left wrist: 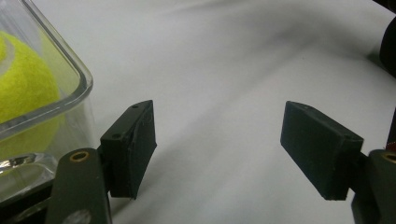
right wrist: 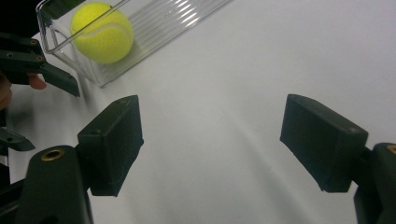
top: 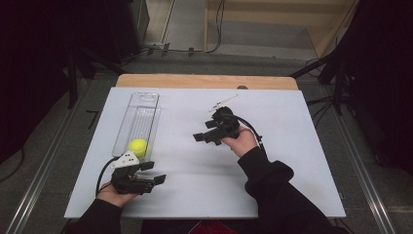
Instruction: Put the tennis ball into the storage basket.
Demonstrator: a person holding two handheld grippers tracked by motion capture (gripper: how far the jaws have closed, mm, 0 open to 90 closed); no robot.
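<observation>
A yellow tennis ball (top: 138, 146) lies in the near end of a long clear plastic bin (top: 141, 105) on the left of the white table top (top: 272, 161). My left gripper (top: 153, 173) stands open just in front of the bin's near end, with nothing between its jaws. In the left gripper view the ball (left wrist: 23, 84) sits behind the bin's corner (left wrist: 80, 80), left of the open left gripper (left wrist: 219, 140). My right gripper (top: 204, 131) is open at the table's middle, pointing left. The right gripper view shows the right gripper (right wrist: 212, 140) open over bare table, facing the ball (right wrist: 102, 31).
A thin white piece (top: 224, 102) lies just beyond the right gripper. The wooden table edge (top: 204, 80) runs along the far side. Dark stands and cables (top: 336, 68) flank the table. The left gripper (right wrist: 28, 60) appears at the left of the right gripper view.
</observation>
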